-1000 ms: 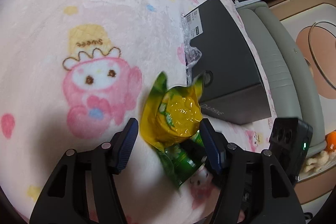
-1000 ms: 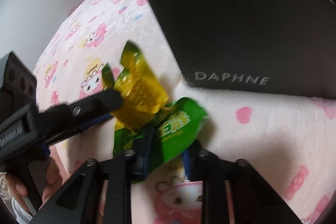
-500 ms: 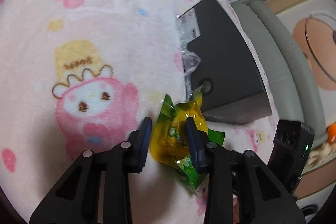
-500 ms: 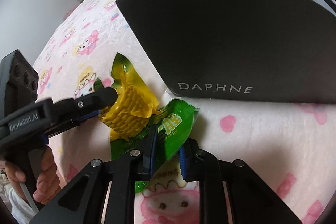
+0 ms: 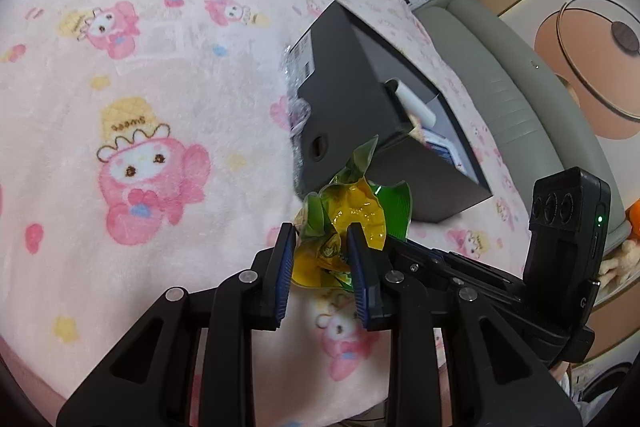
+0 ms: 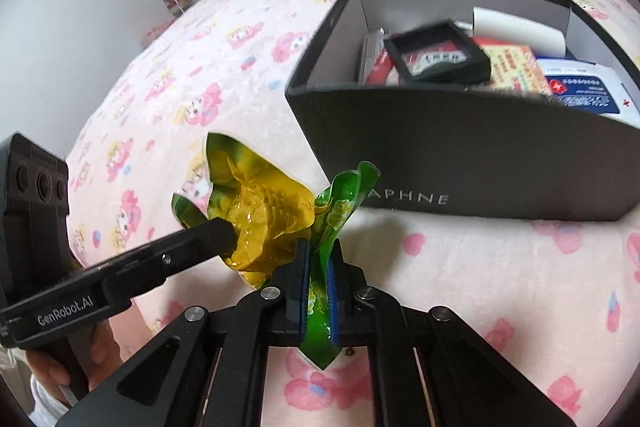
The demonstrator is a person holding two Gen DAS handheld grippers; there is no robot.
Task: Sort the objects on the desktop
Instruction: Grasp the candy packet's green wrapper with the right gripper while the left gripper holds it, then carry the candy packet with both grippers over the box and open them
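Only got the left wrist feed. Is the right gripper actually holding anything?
Observer: Yes. The right gripper is shut on the green packet, right beside the yellow packet.
Operator: Box contents? I only see one corner.
Observer: Several items. A black frame lies tilted on top, with a white and blue pack next to it.
Operator: Any marking on the box?
Observer: Pale lettering runs along the near wall of the box. The green packet hides its first letter.
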